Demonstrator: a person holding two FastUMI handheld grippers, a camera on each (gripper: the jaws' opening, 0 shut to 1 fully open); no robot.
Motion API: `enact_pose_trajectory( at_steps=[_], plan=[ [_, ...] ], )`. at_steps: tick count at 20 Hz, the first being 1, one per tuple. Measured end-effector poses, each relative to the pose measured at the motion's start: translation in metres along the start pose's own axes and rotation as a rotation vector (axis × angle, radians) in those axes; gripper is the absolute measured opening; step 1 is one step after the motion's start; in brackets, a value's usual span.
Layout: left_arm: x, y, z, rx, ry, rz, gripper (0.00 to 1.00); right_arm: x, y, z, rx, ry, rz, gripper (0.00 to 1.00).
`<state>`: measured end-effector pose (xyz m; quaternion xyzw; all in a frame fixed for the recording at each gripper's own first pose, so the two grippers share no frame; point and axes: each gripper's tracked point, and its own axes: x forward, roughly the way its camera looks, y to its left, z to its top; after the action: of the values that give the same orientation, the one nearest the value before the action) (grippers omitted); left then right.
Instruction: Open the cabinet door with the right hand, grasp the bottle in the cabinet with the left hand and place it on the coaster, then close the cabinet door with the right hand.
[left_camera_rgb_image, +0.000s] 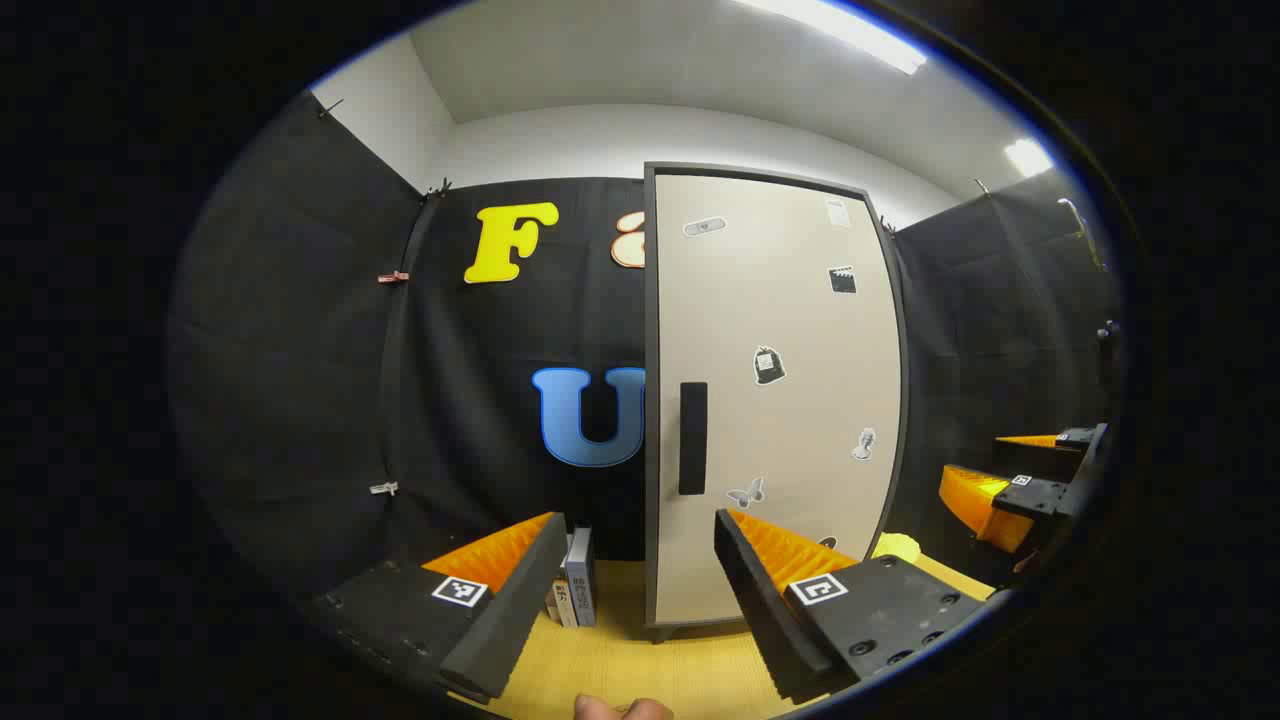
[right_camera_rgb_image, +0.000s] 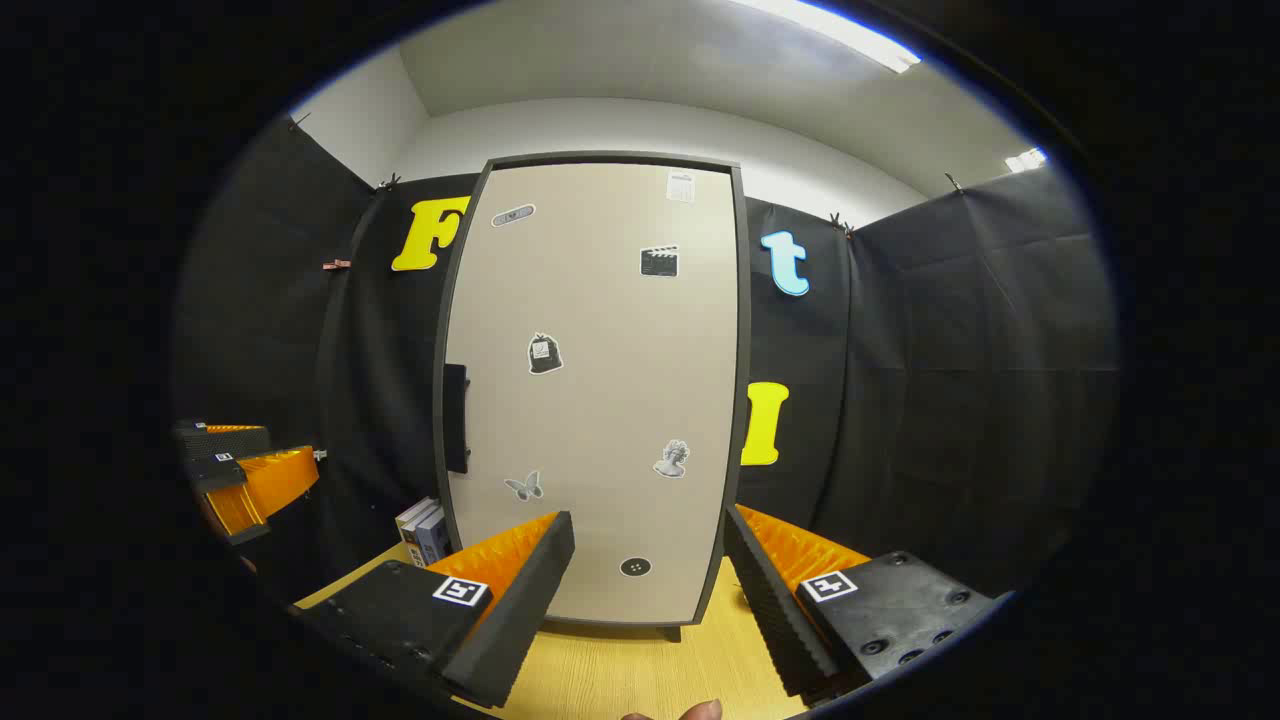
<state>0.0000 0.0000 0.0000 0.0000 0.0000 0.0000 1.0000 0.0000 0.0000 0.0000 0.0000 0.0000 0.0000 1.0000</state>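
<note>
Cabinet door (right_camera_rgb_image: 600, 390) shut w/ black handle (right_camera_rgb_image: 456, 418), left tool (left_camera_rgb_image: 640, 600) spread, right tool (right_camera_rgb_image: 645, 600) spread, both off door

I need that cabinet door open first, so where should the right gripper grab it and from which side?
Grip the black vertical handle on the closed cabinet door, at its left edge. Come straight from the front with the open right gripper, one finger each side of the bar: it is narrow, upright and stands proud of the panel.
</note>
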Motion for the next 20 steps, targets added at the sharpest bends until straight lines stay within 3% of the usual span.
enact_pose_trajectory(
  at_steps=[20],
  plan=[
    [-0.003, 0.006, -0.001, 0.014, -0.008, -0.007, 0.94, -0.008, 0.018, 0.002, -0.007, -0.015, 0.035, 0.97]
  ],
)
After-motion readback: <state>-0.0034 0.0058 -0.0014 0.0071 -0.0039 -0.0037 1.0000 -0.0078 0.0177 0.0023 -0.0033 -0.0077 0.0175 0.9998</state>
